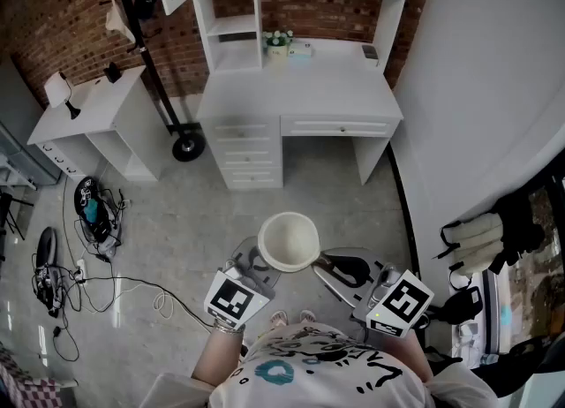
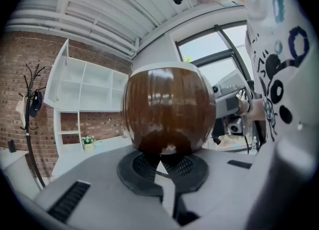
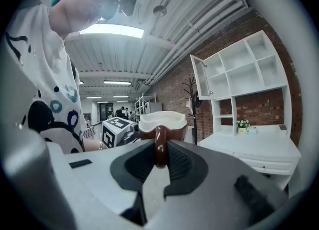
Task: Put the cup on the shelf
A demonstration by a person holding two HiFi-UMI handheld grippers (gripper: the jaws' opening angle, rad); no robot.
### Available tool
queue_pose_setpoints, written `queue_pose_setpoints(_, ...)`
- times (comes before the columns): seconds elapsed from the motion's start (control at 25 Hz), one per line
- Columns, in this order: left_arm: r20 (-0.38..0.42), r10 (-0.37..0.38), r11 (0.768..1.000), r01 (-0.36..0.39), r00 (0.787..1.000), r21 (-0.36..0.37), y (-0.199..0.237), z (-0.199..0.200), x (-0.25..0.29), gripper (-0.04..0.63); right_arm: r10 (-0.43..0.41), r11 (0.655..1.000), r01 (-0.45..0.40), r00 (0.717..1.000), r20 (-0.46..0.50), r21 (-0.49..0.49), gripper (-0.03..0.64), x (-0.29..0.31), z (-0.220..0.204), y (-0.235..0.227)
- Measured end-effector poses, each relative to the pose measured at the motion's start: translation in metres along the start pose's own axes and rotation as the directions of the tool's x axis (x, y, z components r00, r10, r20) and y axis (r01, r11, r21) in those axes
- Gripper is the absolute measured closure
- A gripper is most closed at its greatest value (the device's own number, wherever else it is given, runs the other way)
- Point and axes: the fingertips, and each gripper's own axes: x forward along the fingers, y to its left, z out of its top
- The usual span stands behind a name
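The person holds the cup point(image 1: 289, 240) out at about waist height over the floor point(image 1: 177, 221), upright, its white inside showing and its outside glossy brown. Both grippers are on it. The right gripper point(image 3: 160, 163) has its jaws clamped on the brown handle point(image 3: 160, 146), which stands up between the pads. The left gripper point(image 2: 162, 160) has its jaws drawn nearly together, nipping the cup's base, with the round body bulging above them. The white desk point(image 1: 300, 97) and its shelf point(image 1: 231, 19) stand well apart from the cup, against the brick wall point(image 1: 62, 9).
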Motion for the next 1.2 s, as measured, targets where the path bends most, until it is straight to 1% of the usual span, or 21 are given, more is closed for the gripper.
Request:
queue_pose_setpoints(0.16,0.008,0.001,1.0,-0.001,1.0,0.006,0.002,0.0,0.001,0.58,0.0,1.0,0.0,1.0,0.007,0.002,0.557,0.001,0.001,-0.001)
queue_pose_setpoints(0.4,-0.005,0.004,1.0,-0.004,1.0,0.002,0.004,-0.001,-0.004,0.58,0.009,1.0,-0.009,1.0,0.006,0.005,0.557,0.005,0.001,0.002)
queue_pose_setpoints(0.68,-0.005,0.001,1.0,-0.001,1.0,-0.012,0.009,-0.002,-0.013,0.58,0.013,1.0,-0.013,1.0,0.0,0.012,0.557,0.014,0.002,0.008)
queue_pose_setpoints(1.2,-0.003,-0.036,0.999,0.036,0.999,-0.013,0.037,-0.01,-0.029,0.58,-0.024,0.999,0.024,1.0,0.0,0.023,0.557,0.048,0.006,0.012)
